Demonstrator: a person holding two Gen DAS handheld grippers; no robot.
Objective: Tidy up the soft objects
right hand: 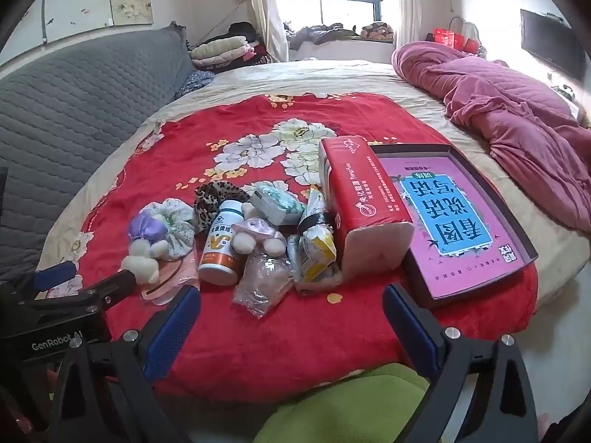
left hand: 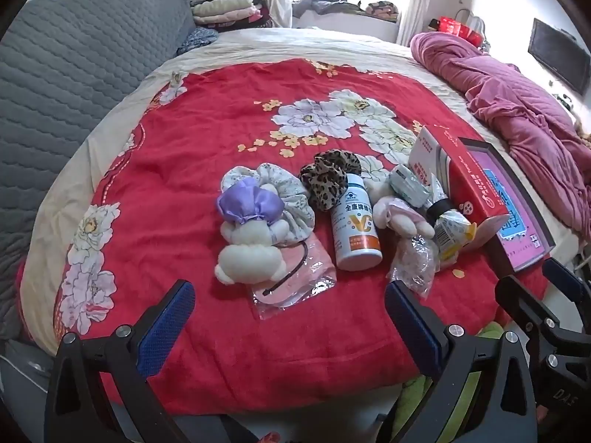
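A pile of small things lies on the red flowered blanket [left hand: 207, 140]. A white plush bear in a purple dress [left hand: 247, 236] rests on a floral scrunchie [left hand: 291, 199]. A leopard scrunchie [left hand: 328, 181] sits behind a white bottle [left hand: 354, 229]. A small plush in pink [right hand: 255, 236] lies beside the bottle [right hand: 221, 247]. My left gripper [left hand: 290, 291] hangs open just short of the bear, nothing between its fingers. My right gripper [right hand: 291, 291] is open too, above a crumpled clear bag [right hand: 262, 284].
A red tissue pack [right hand: 362, 214] leans against a dark box with a pink book [right hand: 454, 221] at the right. A pink item in a clear sleeve [left hand: 295, 284] lies under the bear. A grey quilted headboard [left hand: 74, 85] stands left, a pink quilt [right hand: 517, 125] right.
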